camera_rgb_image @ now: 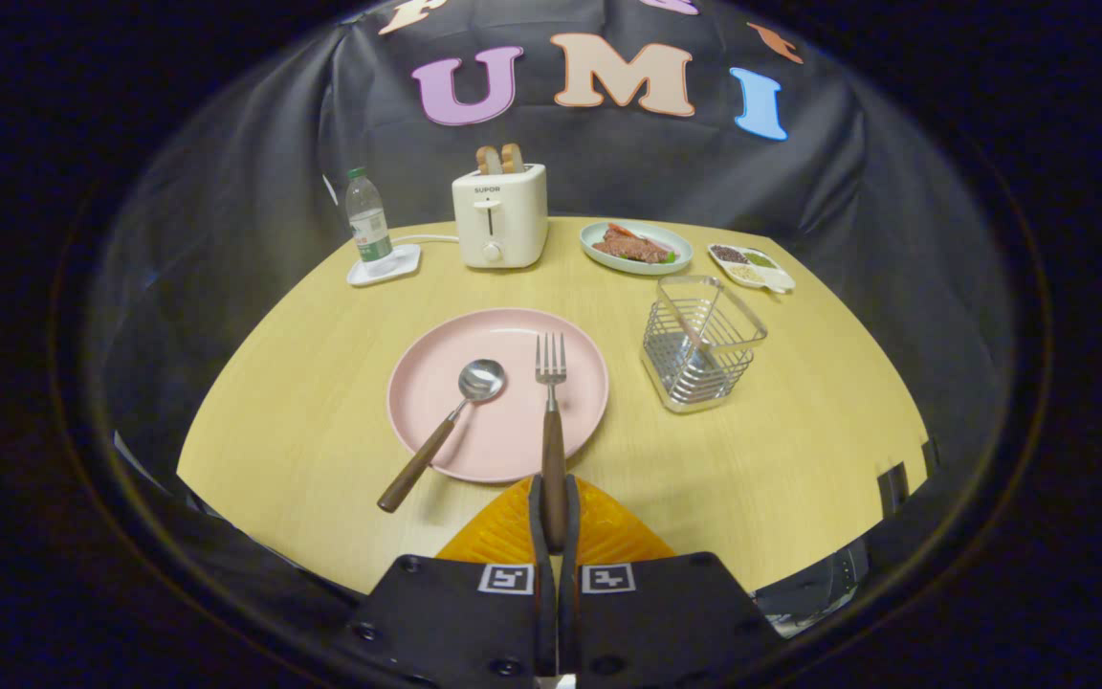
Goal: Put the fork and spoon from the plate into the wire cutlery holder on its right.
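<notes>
Wooden-handled fork (552,421) clamped between the gripper (553,517) fingers, tines over the pink plate (436,421); spoon (446,421) rests alongside, wire holder (701,342) stands right.

I see a staged dining booth: beyond my closed gripper (554,512), a wooden table (800,450) backed by black cloth wall (895,191), toaster (499,215) farthest.

Pale wooden table (321,383), black cloth wall (226,191)
</notes>
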Demonstrator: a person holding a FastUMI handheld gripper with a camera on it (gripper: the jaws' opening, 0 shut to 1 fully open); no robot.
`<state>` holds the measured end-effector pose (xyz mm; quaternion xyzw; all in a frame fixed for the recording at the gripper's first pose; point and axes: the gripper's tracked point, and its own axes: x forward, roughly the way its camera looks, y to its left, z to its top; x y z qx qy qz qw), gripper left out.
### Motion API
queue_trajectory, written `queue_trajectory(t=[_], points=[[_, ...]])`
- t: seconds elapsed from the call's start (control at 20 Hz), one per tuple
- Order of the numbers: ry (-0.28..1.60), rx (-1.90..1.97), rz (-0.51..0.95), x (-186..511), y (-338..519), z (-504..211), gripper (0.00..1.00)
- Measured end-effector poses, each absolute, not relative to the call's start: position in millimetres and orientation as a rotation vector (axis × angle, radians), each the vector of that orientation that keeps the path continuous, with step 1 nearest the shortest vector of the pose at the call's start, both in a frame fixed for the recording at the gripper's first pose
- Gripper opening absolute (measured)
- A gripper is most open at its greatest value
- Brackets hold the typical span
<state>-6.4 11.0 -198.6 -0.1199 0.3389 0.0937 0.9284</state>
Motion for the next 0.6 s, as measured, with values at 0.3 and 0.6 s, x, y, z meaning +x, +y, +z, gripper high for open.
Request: queue_trajectory(t=[0.3,0.6], points=[[0.689,-0.256,0.190,1.4,-17.6,-148.6,0.04],[0.758,-0.298,0.155,28.8,-68.1,-115.7,0.04]])
